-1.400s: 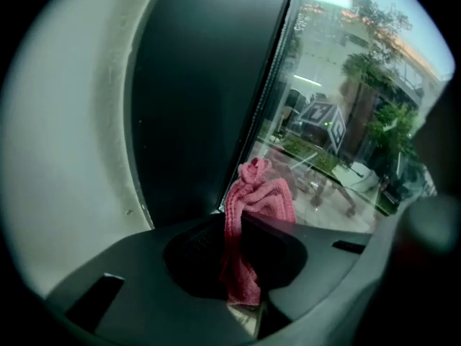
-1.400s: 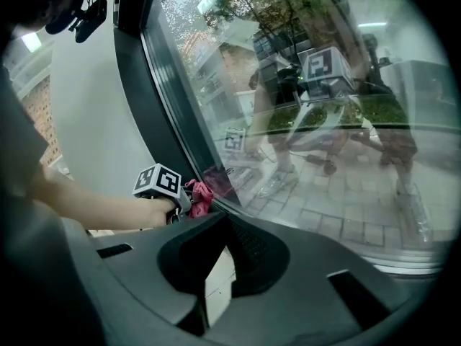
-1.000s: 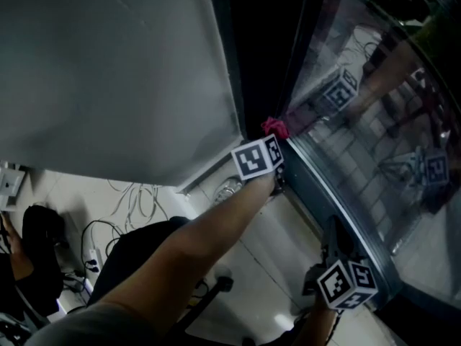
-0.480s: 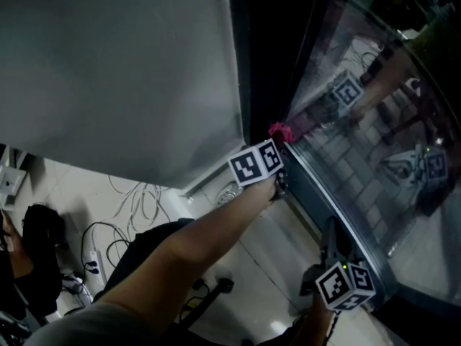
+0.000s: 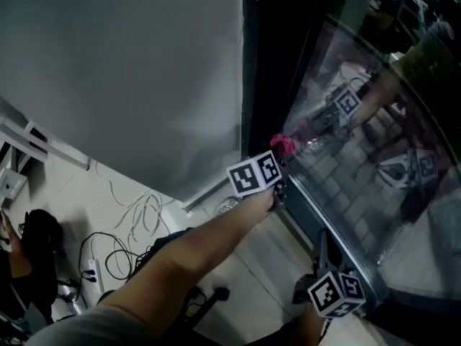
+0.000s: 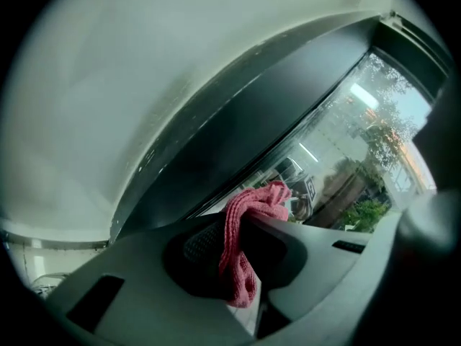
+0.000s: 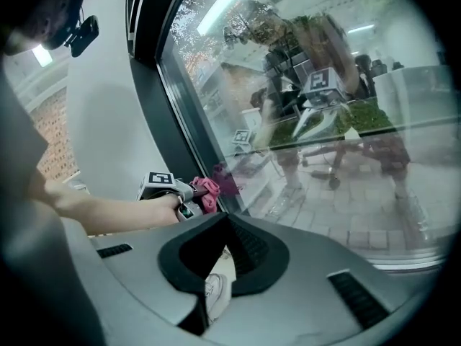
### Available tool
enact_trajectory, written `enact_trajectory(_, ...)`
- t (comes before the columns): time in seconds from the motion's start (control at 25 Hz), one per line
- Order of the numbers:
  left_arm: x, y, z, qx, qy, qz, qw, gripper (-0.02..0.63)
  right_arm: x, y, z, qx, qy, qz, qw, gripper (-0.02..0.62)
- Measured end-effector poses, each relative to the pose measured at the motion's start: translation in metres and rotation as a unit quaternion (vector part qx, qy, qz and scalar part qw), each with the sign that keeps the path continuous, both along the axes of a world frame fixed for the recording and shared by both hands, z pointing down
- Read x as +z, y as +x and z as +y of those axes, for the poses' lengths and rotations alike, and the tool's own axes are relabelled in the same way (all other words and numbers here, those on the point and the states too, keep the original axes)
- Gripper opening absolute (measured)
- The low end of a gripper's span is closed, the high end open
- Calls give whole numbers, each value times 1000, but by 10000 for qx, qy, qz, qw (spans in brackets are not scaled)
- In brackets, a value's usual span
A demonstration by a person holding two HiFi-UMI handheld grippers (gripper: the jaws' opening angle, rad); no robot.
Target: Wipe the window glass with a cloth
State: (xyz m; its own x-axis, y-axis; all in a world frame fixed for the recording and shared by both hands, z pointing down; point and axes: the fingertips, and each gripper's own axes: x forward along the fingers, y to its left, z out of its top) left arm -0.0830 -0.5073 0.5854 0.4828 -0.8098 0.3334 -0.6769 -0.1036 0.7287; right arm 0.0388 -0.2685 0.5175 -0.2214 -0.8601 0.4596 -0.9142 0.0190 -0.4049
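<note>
My left gripper point(image 5: 279, 157) is clamped on the pink cloth point(image 5: 282, 145). In the left gripper view the cloth point(image 6: 240, 245) hangs squeezed between my two jaws, with a bunched wad sticking out past their tips toward the glass point(image 6: 344, 144). My left arm point(image 5: 194, 244) reaches out across the floor to the window's lower edge, and the cloth sits right where the dark frame point(image 5: 268, 71) meets the glass point(image 5: 360, 164).

From the right gripper view I see the left gripper point(image 7: 181, 199) from the side. The cloth point(image 7: 206, 192) is up against the pane beside the frame point(image 7: 167, 99), and it meets its own dim reflection there, so it looks to be touching the glass point(image 7: 324, 121).

My right gripper point(image 5: 324, 240) is low and nearer to me, well apart from the cloth, beside the bottom rail. Its jaws point(image 7: 227, 225) are together at the tips with nothing held. Through the gap lower down I can see a shoe point(image 7: 215, 288).

Both marker cubes are mirrored in the pane. A pale wall point(image 5: 122, 71) stands to the left of the frame. Cables point(image 5: 133, 215) lie on the floor below it.
</note>
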Motion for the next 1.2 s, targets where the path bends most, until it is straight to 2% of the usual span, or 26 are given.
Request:
enact_trajectory(0.16, -33, 4, -1, 59, 308, 33, 9995, 44, -22, 1, 2, 37, 341, -35, 9994, 0)
enact_trajectory(0.36, -73, 8, -5, 99, 545, 4, 9985, 44, -61, 6, 3, 99, 448, 290, 9985, 0)
enact_trajectory(0.84, -172, 8, -5, 236, 1224, 19, 9922, 44, -122, 5, 19, 189, 906, 378, 9950, 0)
enact_trajectory(1.2, -258, 2, -10, 280, 1900, 43, 9814, 44, -161, 4, 29, 254, 1164, 473, 9917, 0)
